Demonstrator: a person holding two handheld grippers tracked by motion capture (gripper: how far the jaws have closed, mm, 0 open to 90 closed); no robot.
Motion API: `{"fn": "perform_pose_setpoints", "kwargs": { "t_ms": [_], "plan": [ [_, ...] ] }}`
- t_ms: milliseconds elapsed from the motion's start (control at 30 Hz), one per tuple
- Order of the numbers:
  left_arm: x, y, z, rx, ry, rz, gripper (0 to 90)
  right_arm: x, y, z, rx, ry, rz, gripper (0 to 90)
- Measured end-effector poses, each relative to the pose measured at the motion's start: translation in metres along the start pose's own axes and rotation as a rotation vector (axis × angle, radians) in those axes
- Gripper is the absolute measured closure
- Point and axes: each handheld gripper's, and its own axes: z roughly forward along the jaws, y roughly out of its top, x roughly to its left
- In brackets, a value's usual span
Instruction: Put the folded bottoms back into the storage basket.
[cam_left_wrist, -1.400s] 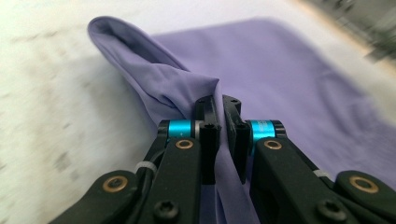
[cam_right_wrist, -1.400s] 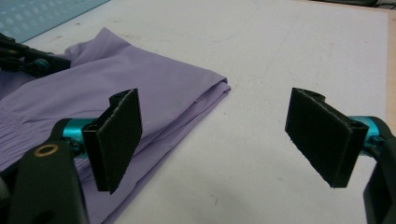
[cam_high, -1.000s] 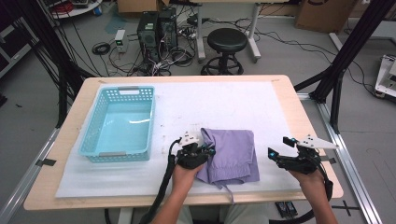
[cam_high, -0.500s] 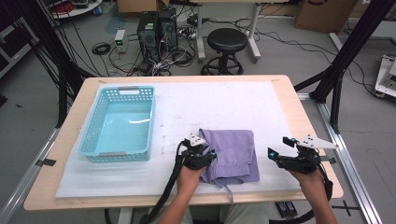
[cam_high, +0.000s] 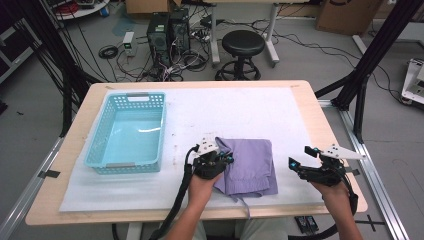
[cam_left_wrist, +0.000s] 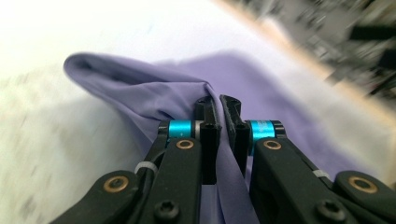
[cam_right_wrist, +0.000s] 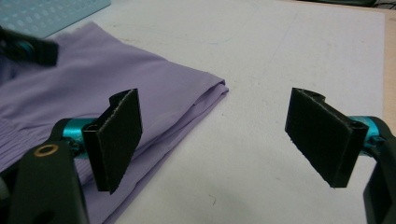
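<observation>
A folded purple cloth (cam_high: 252, 165) lies on the white mat near the front of the table. My left gripper (cam_high: 223, 159) is at the cloth's left edge. In the left gripper view its jaws (cam_left_wrist: 217, 105) have just been closing and now pinch a raised fold of the cloth (cam_left_wrist: 140, 88). My right gripper (cam_high: 300, 156) hovers right of the cloth, open, with nothing between its pads (cam_right_wrist: 119, 126). In the right gripper view the cloth's folded corner (cam_right_wrist: 205, 95) lies just left of the gap.
A light blue plastic basket (cam_high: 96, 150) stands empty on the left part of the mat. The white mat (cam_high: 240, 110) covers most of the wooden tabletop. The table's front edge runs just under both hands.
The left gripper has shut on the cloth's left edge and lifted it slightly, so that edge now stands up in a fold. The right gripper has stayed where it was.
</observation>
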Motion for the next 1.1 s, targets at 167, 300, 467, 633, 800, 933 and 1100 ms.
{"fn": "perform_pose_setpoints", "kwargs": {
  "t_ms": [167,300,467,633,800,933,1100],
  "plan": [
    [-0.014,0.029,-0.010,-0.065,-0.088,0.061,86.5,0.000,0.001,-0.001,-0.006,0.000,0.004,19.0],
    [-0.023,0.052,-0.017,-0.102,-0.125,0.098,86.5,-0.001,0.000,-0.003,-0.010,-0.002,0.014,19.0],
    [-0.030,0.079,-0.027,-0.123,-0.138,0.146,86.5,-0.002,0.001,-0.004,-0.018,-0.001,0.019,19.0],
    [-0.033,0.103,-0.039,-0.143,-0.136,0.186,86.5,-0.002,0.001,-0.004,-0.022,0.001,0.018,19.0],
    [-0.033,0.122,-0.053,-0.166,-0.131,0.226,86.5,-0.002,0.001,-0.005,-0.026,-0.002,0.017,19.0],
    [-0.027,0.133,-0.064,-0.185,-0.122,0.233,86.4,-0.002,0.002,-0.005,-0.030,-0.001,0.018,19.0],
    [-0.015,0.149,-0.083,-0.202,-0.089,0.229,86.4,-0.002,0.002,-0.005,-0.030,-0.004,0.014,19.0]
  ]
}}
